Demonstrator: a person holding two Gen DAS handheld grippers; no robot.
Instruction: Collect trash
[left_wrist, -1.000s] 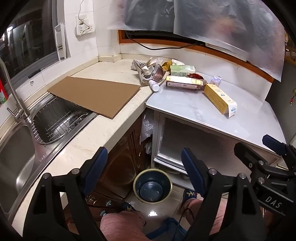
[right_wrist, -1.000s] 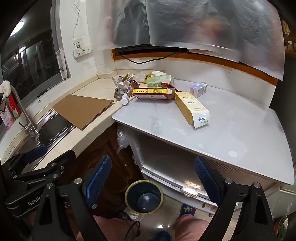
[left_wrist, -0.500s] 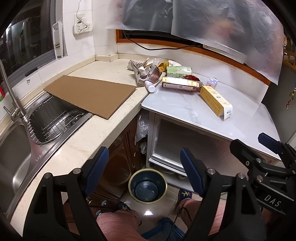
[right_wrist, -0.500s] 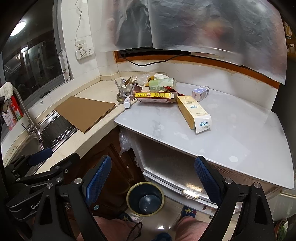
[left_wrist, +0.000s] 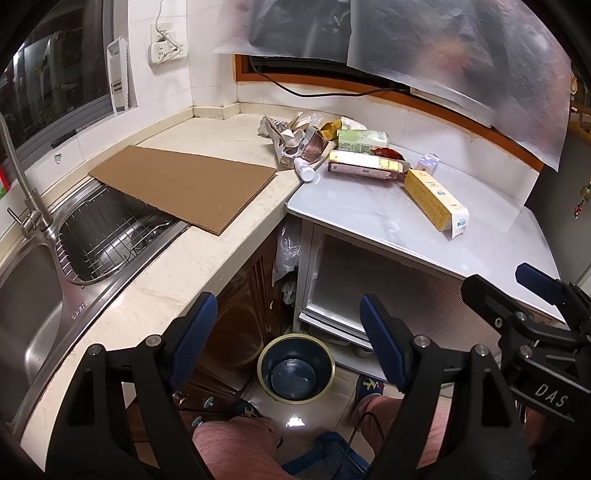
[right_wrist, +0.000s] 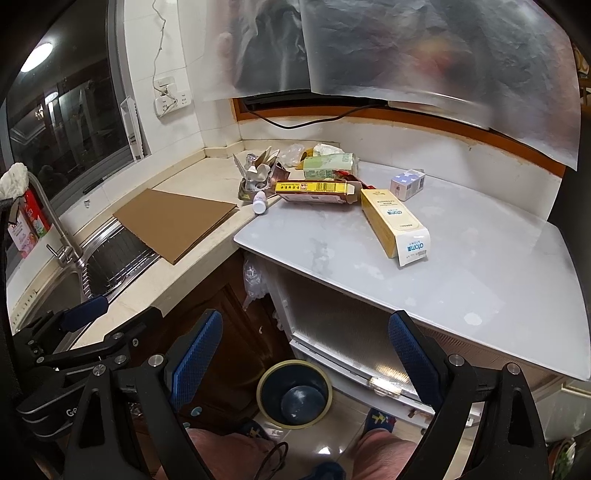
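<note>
both jaws wide open and empty, so send the right gripper (right_wrist: 301, 354) toward the yellow carton (right_wrist: 393, 225) at 1 o'clock (long sides pinched), then the dustbin (right_wrist: 294, 393) below.

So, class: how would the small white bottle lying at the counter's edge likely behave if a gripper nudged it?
The small white bottle lies on its side, so it would probably roll. It looks like light plastic, likely easy to knock off the counter.
</note>
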